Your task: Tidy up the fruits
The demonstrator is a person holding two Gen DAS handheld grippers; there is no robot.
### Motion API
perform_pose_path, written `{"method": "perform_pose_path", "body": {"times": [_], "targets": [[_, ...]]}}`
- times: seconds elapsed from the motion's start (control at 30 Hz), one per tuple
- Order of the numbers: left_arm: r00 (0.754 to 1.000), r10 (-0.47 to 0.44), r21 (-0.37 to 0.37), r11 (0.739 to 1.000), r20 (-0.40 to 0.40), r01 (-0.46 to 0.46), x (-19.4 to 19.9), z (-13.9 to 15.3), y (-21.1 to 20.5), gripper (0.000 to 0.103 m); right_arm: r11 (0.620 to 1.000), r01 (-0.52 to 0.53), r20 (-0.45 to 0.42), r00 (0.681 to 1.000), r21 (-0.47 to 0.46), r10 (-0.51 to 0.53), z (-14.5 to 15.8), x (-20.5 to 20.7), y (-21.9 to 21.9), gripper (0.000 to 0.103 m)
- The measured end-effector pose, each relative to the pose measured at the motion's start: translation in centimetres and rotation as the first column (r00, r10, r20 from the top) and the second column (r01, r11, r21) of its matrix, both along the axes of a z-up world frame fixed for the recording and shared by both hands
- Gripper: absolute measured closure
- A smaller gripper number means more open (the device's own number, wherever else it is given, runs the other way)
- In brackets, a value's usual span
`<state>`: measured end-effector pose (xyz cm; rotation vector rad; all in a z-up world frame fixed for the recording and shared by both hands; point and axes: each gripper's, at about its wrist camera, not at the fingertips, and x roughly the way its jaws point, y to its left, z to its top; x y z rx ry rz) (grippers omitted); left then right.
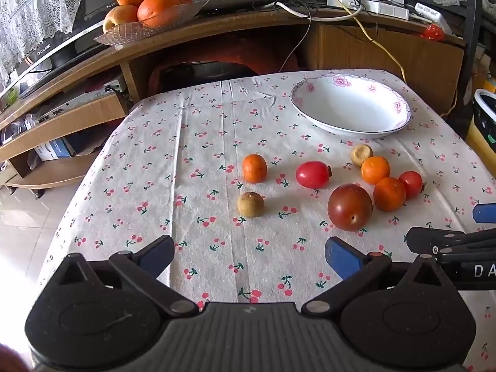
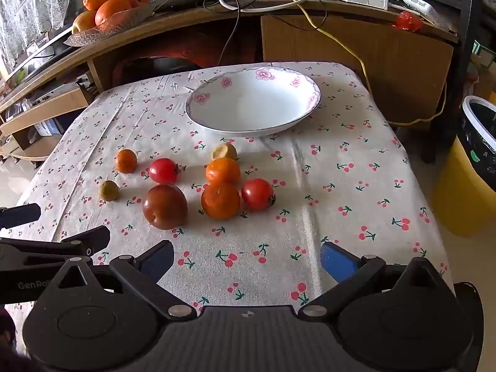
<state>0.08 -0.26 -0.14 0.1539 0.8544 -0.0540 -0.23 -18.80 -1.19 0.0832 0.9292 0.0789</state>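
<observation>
Several small fruits lie on the cherry-print cloth in front of a white flowered bowl [image 1: 350, 107] [image 2: 254, 102], which holds nothing. A dark red plum [image 1: 349, 207] [image 2: 165, 206] sits nearest. Beside it are two tangerines [image 1: 389, 193] [image 2: 220, 200], two red tomatoes [image 1: 312, 174] [image 2: 257, 194], a lone tangerine [image 1: 254, 168] [image 2: 126, 161] and two brown longans [image 1: 250, 204] [image 2: 108, 190]. My left gripper [image 1: 249, 255] hovers open, short of the fruits. My right gripper [image 2: 248, 259] is open too, with only cloth between its fingers.
A glass dish of oranges [image 1: 145, 3] [image 2: 108, 6] stands on the wooden shelf behind the table, among cables. A yellow bin [image 2: 471, 167] stands right of the table. The other gripper's fingers show at each view's edge [image 1: 449, 241] [image 2: 55, 245].
</observation>
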Motion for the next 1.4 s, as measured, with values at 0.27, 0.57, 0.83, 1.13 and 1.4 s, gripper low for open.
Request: {"method": "perform_pose_path", "body": {"times": [0.27, 0.57, 0.83, 1.13, 1.4], "targets": [[1.000, 0.001, -0.015, 1.000, -0.017, -0.001, 0.12, -0.33, 0.10, 0.000, 1.000, 0.004, 0.002, 1.000, -0.008, -0.004, -0.20, 0.06, 0.02, 0.007], [1.000, 0.000, -0.023, 1.000, -0.019, -0.001, 0.07, -0.47, 0.24, 0.000, 1.000, -0.005, -0.001, 1.000, -0.008, 0.005, -0.39, 0.16, -0.05, 0.007], [1.000, -0.008, -0.027, 1.000, -0.012, 0.007, 0.00, -0.50, 0.10, 0.000, 1.000, -0.007, 0.003, 1.000, -0.011, 0.007, -0.35, 0.06, -0.10, 0.007], [1.000, -0.017, -0.030, 0.999, -0.012, 0.017, -0.14, -0.54, 0.13, 0.000, 1.000, -0.019, 0.000, 1.000, -0.009, 0.019, -0.28, 0.07, 0.03, 0.008], [1.000, -0.023, -0.040, 0.999, -0.008, 0.022, -0.18, -0.53, 0.04, 0.000, 1.000, -0.025, 0.003, 1.000, 0.003, 0.025, -0.22, 0.00, -0.20, 0.010]]}}
